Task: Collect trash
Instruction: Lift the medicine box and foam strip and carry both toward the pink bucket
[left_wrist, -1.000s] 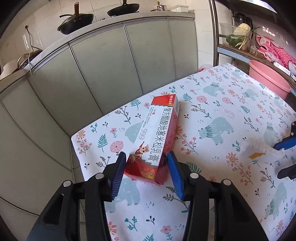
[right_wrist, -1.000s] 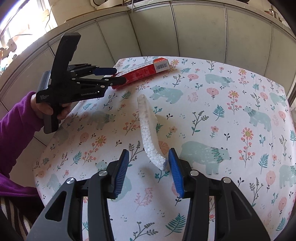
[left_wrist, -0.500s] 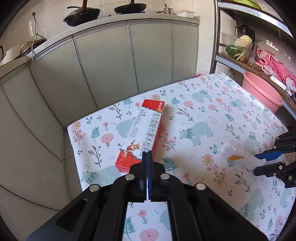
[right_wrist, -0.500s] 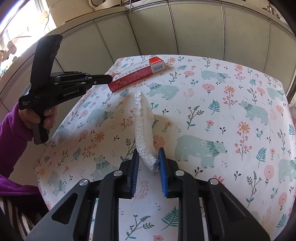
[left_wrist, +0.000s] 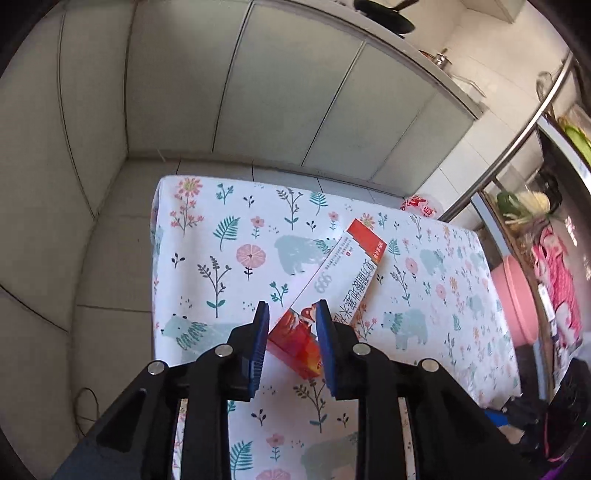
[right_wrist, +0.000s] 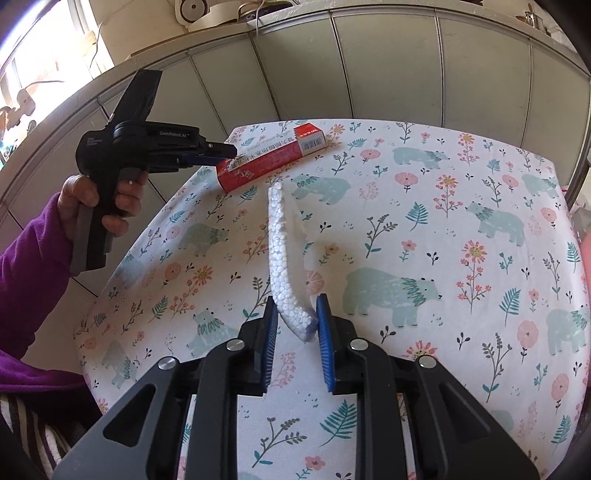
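Progress: early; I judge nothing is binned yet.

- Flowered table (right_wrist: 461, 177): both pieces of trash are on or over it.
- Pink tub (left_wrist: 517, 295), at 3 o'clock in the left wrist view, off the table edge. Possibly the bin; I cannot confirm.
- Red-and-white box (left_wrist: 347, 273) lies flat and runs toward 1 o'clock from the left gripper (left_wrist: 291, 314). Those jaws have just been opening. The box's near end sits between them, with a gap at the left pad, so there is no grip yet.
- White foam strip (right_wrist: 284, 258): its near end is pinched in the right gripper (right_wrist: 297, 306), and the strip reaches toward 12 o'clock.

Left to do: clamp the box, then carry both off.

Writing: the box shows "999", Chinese characters and a barcode on its end flap. The left gripper's body reads "GenRobot.AI".
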